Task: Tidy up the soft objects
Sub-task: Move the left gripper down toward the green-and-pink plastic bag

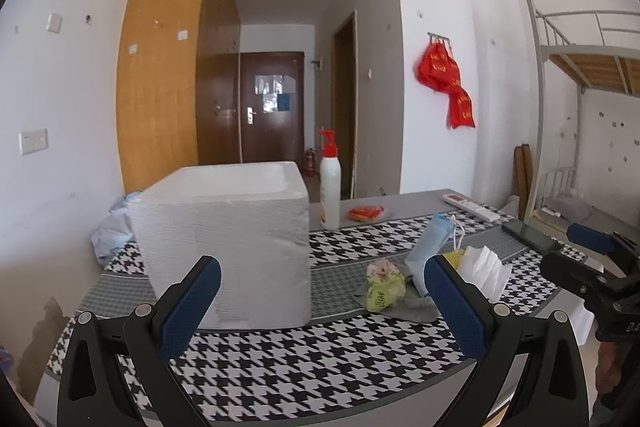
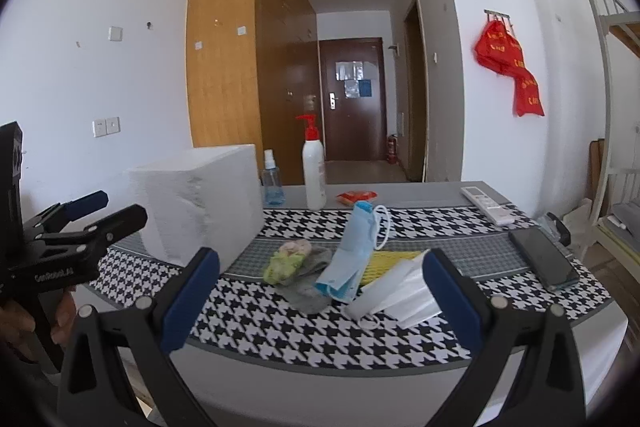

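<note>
A white foam box point(image 1: 228, 247) point(image 2: 200, 203) stands on the houndstooth cloth at the table's left. Right of it lies a pile of soft things: a green-and-pink crumpled item point(image 1: 382, 285) point(image 2: 286, 261) on a grey cloth point(image 2: 310, 285), a blue face mask point(image 1: 430, 247) point(image 2: 354, 251) standing up, a white face mask point(image 1: 486, 273) point(image 2: 400, 297) and a yellow cloth point(image 2: 388, 261). My left gripper point(image 1: 322, 283) is open and empty above the near table edge, in front of the box. My right gripper point(image 2: 322, 277) is open and empty, just short of the pile.
A white pump bottle with a red top point(image 1: 330, 183) point(image 2: 313, 167), a blue spray bottle point(image 2: 271, 181), an orange packet point(image 1: 366, 213) point(image 2: 356, 197), a white remote point(image 1: 472, 207) point(image 2: 486, 205) and a black phone point(image 2: 544, 257) lie on the table. A bunk bed point(image 1: 580, 67) stands at right.
</note>
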The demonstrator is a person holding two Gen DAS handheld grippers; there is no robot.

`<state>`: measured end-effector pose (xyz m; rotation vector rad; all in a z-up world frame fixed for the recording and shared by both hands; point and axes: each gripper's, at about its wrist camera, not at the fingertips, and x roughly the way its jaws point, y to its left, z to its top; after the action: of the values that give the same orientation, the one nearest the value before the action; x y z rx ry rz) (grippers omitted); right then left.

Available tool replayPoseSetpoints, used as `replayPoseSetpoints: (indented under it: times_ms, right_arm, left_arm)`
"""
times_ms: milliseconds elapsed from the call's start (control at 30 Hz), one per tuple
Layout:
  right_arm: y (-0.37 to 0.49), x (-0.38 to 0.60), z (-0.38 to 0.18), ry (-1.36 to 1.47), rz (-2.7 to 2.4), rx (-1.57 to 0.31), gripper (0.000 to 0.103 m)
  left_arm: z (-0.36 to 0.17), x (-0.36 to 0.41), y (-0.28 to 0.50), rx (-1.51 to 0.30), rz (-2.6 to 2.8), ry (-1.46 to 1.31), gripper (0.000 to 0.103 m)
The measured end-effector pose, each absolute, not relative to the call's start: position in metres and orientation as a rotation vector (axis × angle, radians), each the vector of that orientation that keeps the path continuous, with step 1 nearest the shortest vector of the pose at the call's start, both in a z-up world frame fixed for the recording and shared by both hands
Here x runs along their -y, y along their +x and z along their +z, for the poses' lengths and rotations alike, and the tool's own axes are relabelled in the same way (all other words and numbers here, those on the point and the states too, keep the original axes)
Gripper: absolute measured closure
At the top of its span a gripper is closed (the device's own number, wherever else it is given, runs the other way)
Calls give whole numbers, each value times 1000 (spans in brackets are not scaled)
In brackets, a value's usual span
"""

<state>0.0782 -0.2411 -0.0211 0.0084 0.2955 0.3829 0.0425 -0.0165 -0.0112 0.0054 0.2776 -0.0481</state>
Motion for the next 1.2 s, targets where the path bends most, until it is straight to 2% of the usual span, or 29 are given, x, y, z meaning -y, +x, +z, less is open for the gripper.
replayPoseSetpoints:
  times_ms: [1200]
  right_arm:
    - [155, 259, -41, 33, 358, -426, 0]
  left_arm:
    - [-36, 65, 131, -486, -162, 60, 1]
